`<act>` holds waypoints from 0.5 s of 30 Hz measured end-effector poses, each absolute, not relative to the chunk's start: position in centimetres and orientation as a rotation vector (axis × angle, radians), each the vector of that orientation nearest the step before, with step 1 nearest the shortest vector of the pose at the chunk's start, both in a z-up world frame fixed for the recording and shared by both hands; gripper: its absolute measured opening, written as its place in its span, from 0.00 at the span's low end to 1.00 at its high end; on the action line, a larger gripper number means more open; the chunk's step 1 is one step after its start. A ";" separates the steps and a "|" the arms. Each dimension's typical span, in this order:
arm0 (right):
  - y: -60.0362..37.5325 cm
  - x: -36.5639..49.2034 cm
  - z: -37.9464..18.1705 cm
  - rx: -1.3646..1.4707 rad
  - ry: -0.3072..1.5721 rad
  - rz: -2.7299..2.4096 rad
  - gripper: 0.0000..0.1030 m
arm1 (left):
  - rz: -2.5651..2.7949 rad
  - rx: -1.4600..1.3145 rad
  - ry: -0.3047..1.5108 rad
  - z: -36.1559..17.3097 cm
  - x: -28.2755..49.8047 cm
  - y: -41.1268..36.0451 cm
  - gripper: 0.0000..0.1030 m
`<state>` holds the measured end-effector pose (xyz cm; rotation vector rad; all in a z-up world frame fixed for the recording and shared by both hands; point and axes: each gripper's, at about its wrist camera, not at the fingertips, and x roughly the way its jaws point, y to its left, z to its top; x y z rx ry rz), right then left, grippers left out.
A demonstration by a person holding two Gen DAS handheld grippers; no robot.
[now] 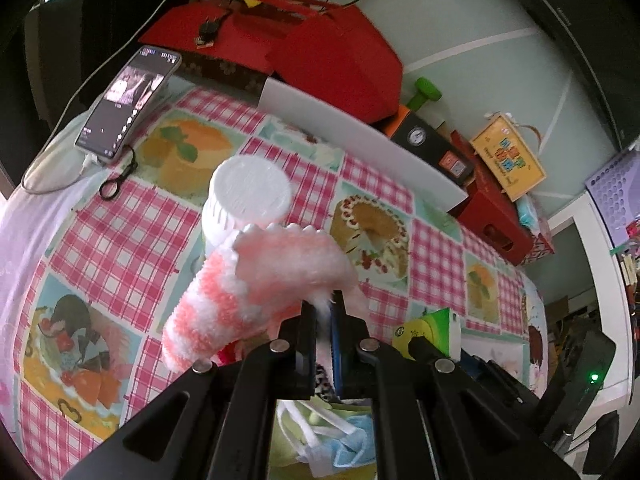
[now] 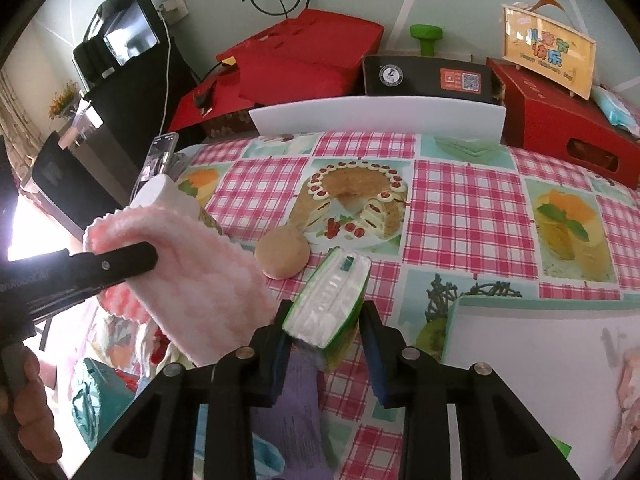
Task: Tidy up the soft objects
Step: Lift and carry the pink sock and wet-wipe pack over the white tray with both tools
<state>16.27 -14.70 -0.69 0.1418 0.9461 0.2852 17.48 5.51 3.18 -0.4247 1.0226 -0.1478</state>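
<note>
Left hand-held gripper (image 1: 323, 312) pinches fuzzy sock (image 1: 256, 280); right hand-held gripper (image 2: 326, 328) squeezes tissue pack (image 2: 332, 300).

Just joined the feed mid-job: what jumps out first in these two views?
First, the fluffy pink-and-white sock pinched in the shut left gripper, hanging above the checked tablecloth in front of a white-capped bottle. Next, the green tissue pack clamped between the right gripper's fingers, just off the cloth. Behind it lies a round tan bun-like thing, with red boxes against the back wall.
</note>
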 end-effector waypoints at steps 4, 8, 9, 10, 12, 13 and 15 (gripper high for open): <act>-15.3 15.6 0.3 0.150 0.921 0.273 0.34 | -0.168 -0.425 0.975 4.7 16.9 5.4 0.05; -16.1 14.6 1.6 0.158 0.890 0.256 0.34 | -0.182 -0.422 0.922 6.5 16.3 5.4 0.05; -16.2 14.4 1.8 0.161 0.883 0.253 0.34 | -0.184 -0.420 0.910 6.9 16.1 5.4 0.05; -16.5 14.1 2.2 0.164 0.875 0.249 0.34 | -0.186 -0.419 0.900 7.2 15.8 5.4 0.05; -16.8 13.6 2.8 0.166 0.860 0.241 0.34 | -0.194 -0.413 0.879 8.1 15.3 5.4 0.05; -17.0 13.3 3.1 0.167 0.853 0.237 0.34 | -0.201 -0.408 0.864 8.6 15.0 5.3 0.05; -17.3 12.9 3.7 0.168 0.840 0.231 0.34 | -0.210 -0.400 0.845 9.4 14.6 5.0 0.05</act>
